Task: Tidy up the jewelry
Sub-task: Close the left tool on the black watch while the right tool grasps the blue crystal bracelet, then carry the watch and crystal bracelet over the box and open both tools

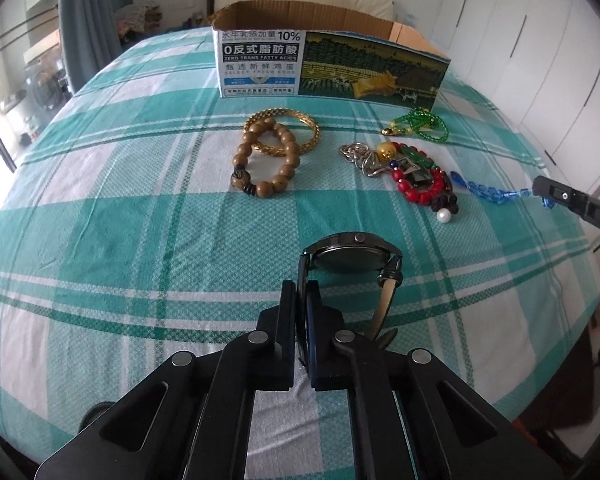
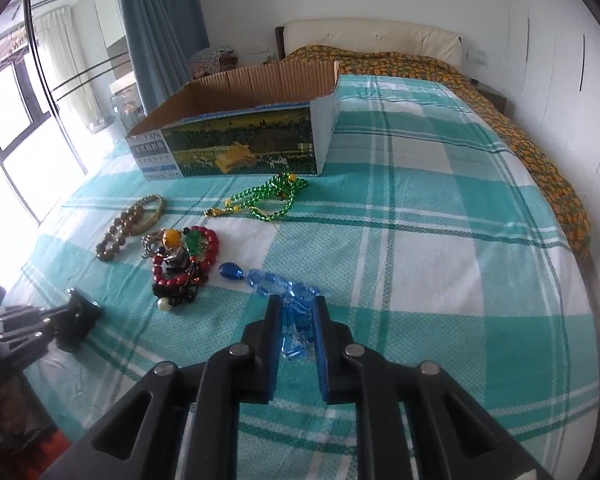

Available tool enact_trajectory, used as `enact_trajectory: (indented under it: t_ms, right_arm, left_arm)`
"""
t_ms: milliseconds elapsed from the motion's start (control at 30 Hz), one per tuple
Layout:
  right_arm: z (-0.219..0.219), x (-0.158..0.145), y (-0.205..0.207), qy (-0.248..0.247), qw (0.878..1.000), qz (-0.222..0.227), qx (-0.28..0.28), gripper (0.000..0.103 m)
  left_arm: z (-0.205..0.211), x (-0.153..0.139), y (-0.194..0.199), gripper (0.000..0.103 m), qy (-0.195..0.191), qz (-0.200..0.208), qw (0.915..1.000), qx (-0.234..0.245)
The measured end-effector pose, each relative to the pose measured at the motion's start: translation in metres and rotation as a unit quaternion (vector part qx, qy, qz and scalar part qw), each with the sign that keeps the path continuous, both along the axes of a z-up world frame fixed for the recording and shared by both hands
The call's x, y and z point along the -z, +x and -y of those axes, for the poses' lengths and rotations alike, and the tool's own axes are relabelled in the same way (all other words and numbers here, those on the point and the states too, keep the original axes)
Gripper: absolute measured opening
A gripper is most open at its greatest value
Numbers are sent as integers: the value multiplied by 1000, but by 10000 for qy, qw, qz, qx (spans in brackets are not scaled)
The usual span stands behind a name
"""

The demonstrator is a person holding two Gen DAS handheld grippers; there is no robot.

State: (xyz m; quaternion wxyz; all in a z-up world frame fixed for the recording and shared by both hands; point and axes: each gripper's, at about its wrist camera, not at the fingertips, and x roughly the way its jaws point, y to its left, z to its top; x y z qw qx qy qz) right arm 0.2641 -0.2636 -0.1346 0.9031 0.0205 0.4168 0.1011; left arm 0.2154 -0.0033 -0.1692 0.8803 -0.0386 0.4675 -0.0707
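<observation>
My left gripper is shut on the strap of a black wristwatch and holds it above the bed. My right gripper is shut on a blue crystal bead strand whose far end lies on the sheet; the strand also shows in the left wrist view. An open cardboard box stands further back. In front of it lie a brown bead bracelet over a gold bangle, a green bead necklace, and a tangle of red beads with metal rings.
The bed is covered with a teal and white plaid sheet. An orange patterned blanket lies along its right side. White wardrobes stand at the right, a window and curtain at the left.
</observation>
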Motion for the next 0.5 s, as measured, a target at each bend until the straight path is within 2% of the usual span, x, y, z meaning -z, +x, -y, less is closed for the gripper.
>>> enact_trajectory:
  t_ms: [267,500]
  right_arm:
    - [22,-51,-15,465,9983,352,58,15]
    - [28,-82,-22,741,9957,561,63,15]
  left_arm:
    - [0,-10,-4,3,-237,41,9997,106]
    - [-5,-34,-6,3,-448,204,9985,220]
